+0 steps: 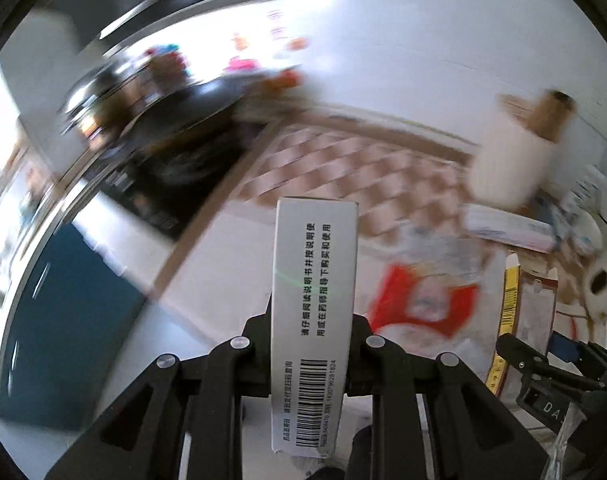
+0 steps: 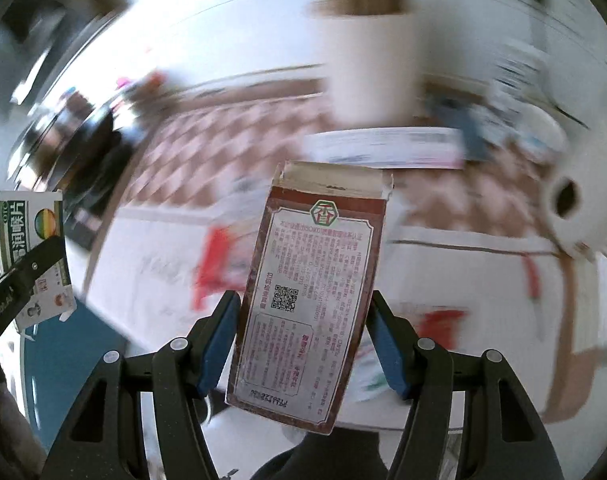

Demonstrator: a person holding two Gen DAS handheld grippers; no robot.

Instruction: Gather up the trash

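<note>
My left gripper (image 1: pixel 312 328) is shut on a white medicine box (image 1: pixel 314 312) with a barcode and holds it upright in the air. The same box shows at the left edge of the right wrist view (image 2: pixel 33 256). My right gripper (image 2: pixel 303 312) is shut on a brown carton (image 2: pixel 315 288) with an open top flap; it also shows in the left wrist view (image 1: pixel 529 312). Below lies a white plastic bag with red print (image 1: pixel 423 304), also in the right wrist view (image 2: pixel 219 268).
The scene is motion-blurred. A checkered tablecloth (image 2: pixel 239 148) covers the table. A white roll with a cardboard core (image 1: pixel 515 160) stands at the back, a toilet paper roll (image 2: pixel 575 208) lies at right, and a flat white box (image 2: pixel 387 148) lies between. Dark clutter (image 1: pixel 151 128) sits at left.
</note>
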